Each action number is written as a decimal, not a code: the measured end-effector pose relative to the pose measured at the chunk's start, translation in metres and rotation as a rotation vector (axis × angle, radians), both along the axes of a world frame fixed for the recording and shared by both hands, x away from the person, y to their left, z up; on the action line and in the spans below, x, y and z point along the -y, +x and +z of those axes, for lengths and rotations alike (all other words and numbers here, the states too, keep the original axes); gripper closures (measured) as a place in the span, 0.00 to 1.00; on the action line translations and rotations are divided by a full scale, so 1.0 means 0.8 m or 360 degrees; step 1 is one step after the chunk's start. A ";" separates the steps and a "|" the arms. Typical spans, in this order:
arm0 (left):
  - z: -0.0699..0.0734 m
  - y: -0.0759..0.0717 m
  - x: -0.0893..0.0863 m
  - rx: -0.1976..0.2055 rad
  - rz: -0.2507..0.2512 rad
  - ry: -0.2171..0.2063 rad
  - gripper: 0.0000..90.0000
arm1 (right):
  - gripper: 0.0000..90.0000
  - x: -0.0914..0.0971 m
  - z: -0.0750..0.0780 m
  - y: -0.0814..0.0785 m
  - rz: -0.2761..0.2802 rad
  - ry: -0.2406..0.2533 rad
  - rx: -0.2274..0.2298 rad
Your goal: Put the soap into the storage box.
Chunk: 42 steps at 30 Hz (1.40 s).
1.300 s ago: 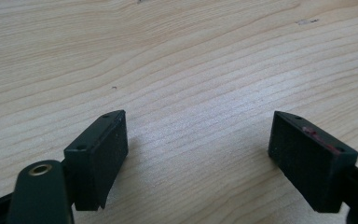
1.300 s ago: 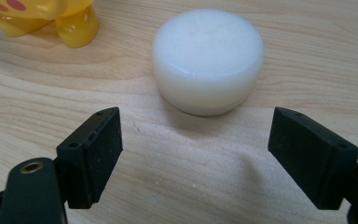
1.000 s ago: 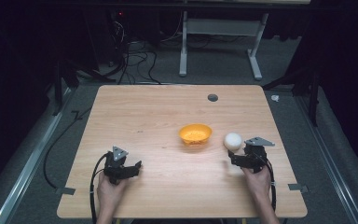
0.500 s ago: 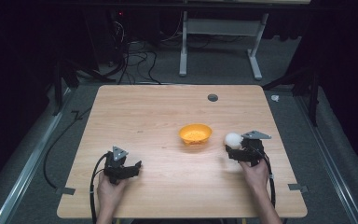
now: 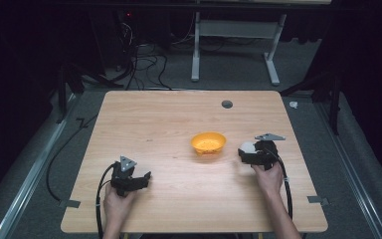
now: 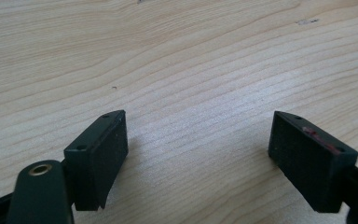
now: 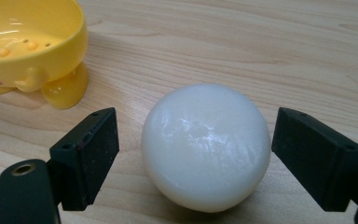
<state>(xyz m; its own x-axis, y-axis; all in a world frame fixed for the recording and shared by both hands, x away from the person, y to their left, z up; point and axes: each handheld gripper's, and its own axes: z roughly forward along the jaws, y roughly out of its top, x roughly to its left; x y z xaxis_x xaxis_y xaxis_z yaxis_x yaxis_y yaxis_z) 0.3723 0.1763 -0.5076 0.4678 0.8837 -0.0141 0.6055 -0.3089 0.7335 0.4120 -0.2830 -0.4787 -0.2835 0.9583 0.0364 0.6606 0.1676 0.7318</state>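
A white ball [image 7: 206,144] rests on the wooden table [image 5: 169,119], just right of a small yellow bowl [image 5: 208,142] with stubby feet [image 7: 28,42]. My right gripper [image 7: 196,140] is open around the ball; its jaws have just been opening, and a gap shows between each pad and the ball. In the high view the ball [image 5: 247,147] sits at the tip of the right gripper [image 5: 246,153], which points left toward the bowl. My left gripper [image 5: 146,177] lies near the table's front left, open, with bare wood between its pads [image 6: 196,154].
A dark round grommet hole [image 5: 227,104] sits near the table's far edge. Cables [image 5: 139,69] and a white desk frame [image 5: 234,35] lie on the floor beyond the table. Bare wood stretches between the two grippers and behind the bowl.
The right gripper has moved forward and left up to the white ball, which now sits between its jaws. The ball, the bowl and the left gripper have stayed in place.
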 end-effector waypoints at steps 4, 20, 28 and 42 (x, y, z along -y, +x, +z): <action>0.000 0.000 0.000 0.0000 0.0000 0.0000 0.22 | 0.17 -0.002 -0.006 0.005 -0.0010 -0.0017 -0.0007; 0.000 0.000 0.000 0.0000 0.0000 0.0000 0.22 | 0.24 -0.007 -0.022 0.014 -0.0018 -0.0108 -0.0081; 0.000 0.000 0.000 0.0001 0.0001 0.0001 0.22 | 0.27 -0.008 -0.023 0.014 -0.0026 -0.0130 -0.0074; 0.000 0.000 0.000 0.0001 0.0001 0.0001 0.22 | 0.27 -0.010 -0.021 0.013 -0.0015 -0.0113 -0.0080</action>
<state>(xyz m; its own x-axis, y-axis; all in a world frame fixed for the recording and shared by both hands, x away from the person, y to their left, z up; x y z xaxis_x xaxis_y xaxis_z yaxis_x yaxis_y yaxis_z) 0.3723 0.1763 -0.5077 0.4674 0.8840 -0.0136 0.6053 -0.3088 0.7337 0.4222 -0.2750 -0.4955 -0.2741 0.9615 -0.0180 0.6980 0.2118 0.6841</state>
